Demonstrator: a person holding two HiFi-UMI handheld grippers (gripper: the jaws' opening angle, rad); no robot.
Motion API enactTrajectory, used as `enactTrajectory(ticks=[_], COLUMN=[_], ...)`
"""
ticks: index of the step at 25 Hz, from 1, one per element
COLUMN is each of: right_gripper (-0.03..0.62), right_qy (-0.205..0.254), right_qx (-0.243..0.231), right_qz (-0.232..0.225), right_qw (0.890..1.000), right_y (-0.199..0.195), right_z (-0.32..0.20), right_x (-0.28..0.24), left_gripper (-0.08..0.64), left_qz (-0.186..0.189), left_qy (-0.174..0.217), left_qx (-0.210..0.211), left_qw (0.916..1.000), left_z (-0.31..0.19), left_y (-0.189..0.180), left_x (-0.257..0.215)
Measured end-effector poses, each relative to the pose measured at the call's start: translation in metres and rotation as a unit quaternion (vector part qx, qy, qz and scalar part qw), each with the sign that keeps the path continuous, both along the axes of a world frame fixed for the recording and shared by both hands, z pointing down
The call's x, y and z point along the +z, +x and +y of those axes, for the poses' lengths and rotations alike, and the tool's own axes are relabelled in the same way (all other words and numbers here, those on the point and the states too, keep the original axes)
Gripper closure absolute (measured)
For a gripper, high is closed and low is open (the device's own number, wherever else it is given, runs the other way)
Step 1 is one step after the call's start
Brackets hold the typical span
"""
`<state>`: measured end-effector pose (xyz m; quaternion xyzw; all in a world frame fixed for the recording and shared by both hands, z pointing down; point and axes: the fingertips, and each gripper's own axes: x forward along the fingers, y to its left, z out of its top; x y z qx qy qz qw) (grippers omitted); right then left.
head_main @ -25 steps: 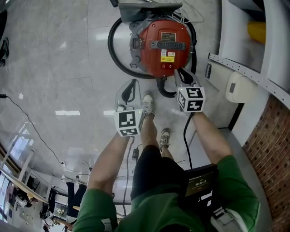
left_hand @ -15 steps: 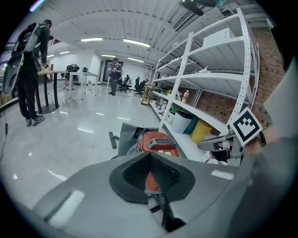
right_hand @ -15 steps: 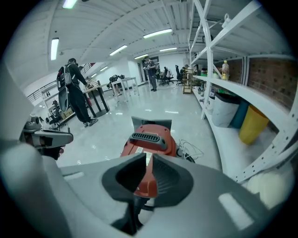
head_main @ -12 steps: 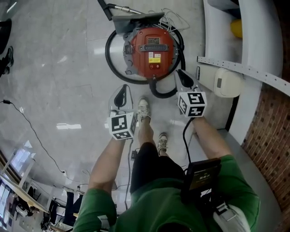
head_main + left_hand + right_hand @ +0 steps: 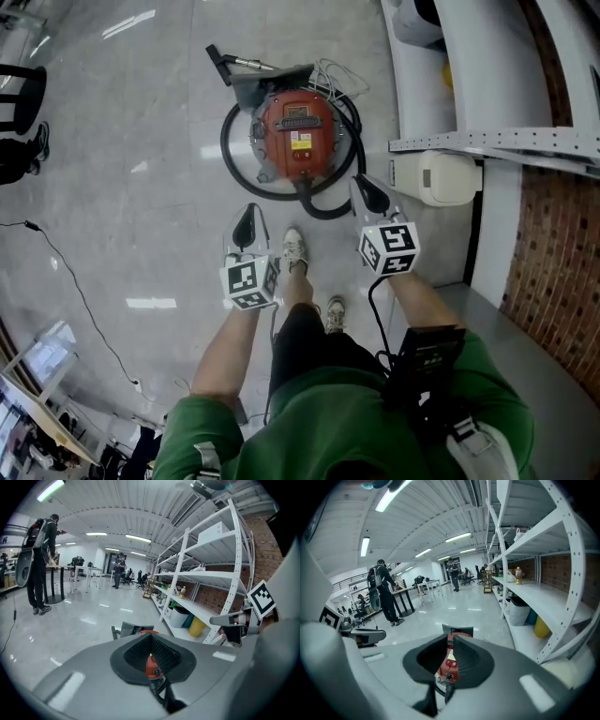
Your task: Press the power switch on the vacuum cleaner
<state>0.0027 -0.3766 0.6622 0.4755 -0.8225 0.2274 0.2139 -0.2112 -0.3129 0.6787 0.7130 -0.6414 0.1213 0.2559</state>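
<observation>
The right gripper (image 5: 369, 196) had its jaws at a narrow slit and held nothing. The left gripper (image 5: 247, 225) was likewise nearly closed and empty. The vacuum cleaner (image 5: 298, 137) stood on the floor (image 5: 141, 234) ahead of both and well apart from them, beside the shelving (image 5: 487, 141). A good press probably meant lowering closed tips squarely onto the switch. Only the right gripper view showed, through the slit, a small button (image 5: 450, 663), possibly that switch. In the head view it was too small to tell.
</observation>
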Motion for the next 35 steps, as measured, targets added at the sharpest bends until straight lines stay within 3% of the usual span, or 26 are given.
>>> enactTrajectory(ticks=[12, 20, 25, 31, 35], right_gripper=[0.554, 0.554, 0.555, 0.555, 0.555], right_qy=[0.07, 0.123, 0.143, 0.184, 0.182], right_qx=[0.01, 0.008, 0.011, -0.02, -0.014], right_qz=[-0.04, -0.055, -0.072, -0.076, -0.076], right_qw=[0.997, 0.991, 0.987, 0.98, 0.98], right_y=[0.051, 0.09, 0.114, 0.124, 0.133], right_z=[0.083, 0.157, 0.217, 0.282, 0.31], right_x=[-0.119, -0.193, -0.231, -0.269, -0.275], left_gripper=[0.552, 0.552, 0.552, 0.552, 0.552], left_qz=[-0.014, -0.036, -0.027, -0.02, -0.033], left_qy=[0.074, 0.145, 0.167, 0.186, 0.19], left_qx=[-0.014, -0.01, -0.022, -0.025, -0.019], left_qw=[0.9971, 0.9888, 0.9854, 0.982, 0.9811], left_z=[0.076, 0.141, 0.198, 0.259, 0.288], left_y=[0.037, 0.079, 0.107, 0.128, 0.133], left_x=[-0.118, -0.198, -0.236, -0.27, -0.284])
